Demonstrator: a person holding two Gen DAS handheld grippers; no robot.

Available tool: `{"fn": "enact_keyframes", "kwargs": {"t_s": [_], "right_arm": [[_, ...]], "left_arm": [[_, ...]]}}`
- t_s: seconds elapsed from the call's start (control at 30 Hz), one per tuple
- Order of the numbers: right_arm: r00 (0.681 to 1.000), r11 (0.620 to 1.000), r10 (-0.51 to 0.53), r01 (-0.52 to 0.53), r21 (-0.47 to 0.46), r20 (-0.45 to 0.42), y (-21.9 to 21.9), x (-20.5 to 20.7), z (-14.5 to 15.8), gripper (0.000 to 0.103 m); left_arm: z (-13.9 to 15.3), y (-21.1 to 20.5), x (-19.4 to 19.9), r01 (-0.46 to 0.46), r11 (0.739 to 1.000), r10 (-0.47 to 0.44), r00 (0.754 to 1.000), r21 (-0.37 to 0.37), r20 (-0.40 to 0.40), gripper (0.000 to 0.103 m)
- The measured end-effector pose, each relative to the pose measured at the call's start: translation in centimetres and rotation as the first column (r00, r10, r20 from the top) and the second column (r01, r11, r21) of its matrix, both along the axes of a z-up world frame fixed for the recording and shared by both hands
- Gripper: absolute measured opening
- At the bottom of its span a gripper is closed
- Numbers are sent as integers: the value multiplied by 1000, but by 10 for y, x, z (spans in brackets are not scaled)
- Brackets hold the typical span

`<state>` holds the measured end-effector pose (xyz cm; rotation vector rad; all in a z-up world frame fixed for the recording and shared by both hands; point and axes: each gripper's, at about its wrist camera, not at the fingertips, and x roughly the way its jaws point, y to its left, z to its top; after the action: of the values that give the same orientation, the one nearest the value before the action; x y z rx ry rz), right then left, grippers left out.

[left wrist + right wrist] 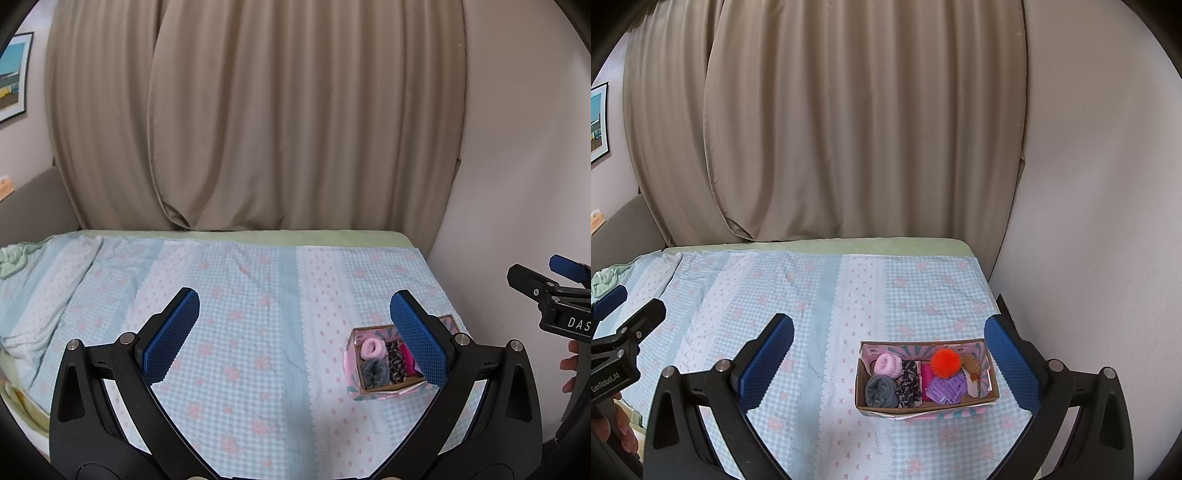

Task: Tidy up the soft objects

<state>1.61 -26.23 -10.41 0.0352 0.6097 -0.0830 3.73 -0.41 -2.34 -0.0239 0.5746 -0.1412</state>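
Checked bedspread (812, 295) — filled box (925, 404), grippers (888, 354) (295, 328) apparently empty, spread.

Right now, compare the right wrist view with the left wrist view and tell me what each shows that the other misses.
Only the right wrist view shows the orange pom-pom, the purple packet and the brown plush in the box; there the right gripper is open and empty. Only the left wrist view shows the open left gripper, one finger hiding the box's right part. Both show the pink scrunchie, grey scrunchie, bedspread and curtain.
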Motion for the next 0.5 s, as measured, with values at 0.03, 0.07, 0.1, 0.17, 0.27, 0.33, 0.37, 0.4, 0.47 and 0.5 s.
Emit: {"fn": "enact_keyframes", "kwargs": {"t_s": [0.03,0.07,0.1,0.17,0.27,0.33,0.37,0.4,0.47,0.5], "right_arm": [[1000,1000,0,0,0,0,0,1,0,103],[1000,1000,1,-1,-2,0,0,1,0,103],[1000,1000,1,-1,-4,2,-1,2,0,103],[1000,1000,-1,1,-8,2,-3,4,0,103],[1000,1000,-2,2,-8,0,-5,6,0,103],[1000,1000,-1,1,-7,0,-6,7,0,103],[1000,1000,-1,1,-7,1,-6,7,0,103],[1000,1000,-1,1,-7,2,-5,6,0,103],[1000,1000,3,-3,-7,1,-5,8,-1,103],[1000,1000,6,-6,-8,1,-5,9,-1,103]], "left_arm": [[-1,0,0,-1,1000,1,1000,-1,-1,103],[-1,-1,1,-2,1000,2,1000,-2,-3,103],[-2,-1,2,-2,1000,2,1000,-4,-8,103],[-4,0,2,-2,1000,2,1000,-8,-20,103],[-4,1,3,-3,1000,3,1000,-12,-26,103],[-4,1,4,-5,1000,5,1000,-8,-25,103],[-4,2,5,-5,1000,5,1000,-5,-26,103],[-4,2,6,-5,1000,5,1000,-6,-27,103],[-4,3,7,3,1000,-4,999,-17,-32,103],[-5,4,8,10,1000,-11,999,-28,-38,103]]}}
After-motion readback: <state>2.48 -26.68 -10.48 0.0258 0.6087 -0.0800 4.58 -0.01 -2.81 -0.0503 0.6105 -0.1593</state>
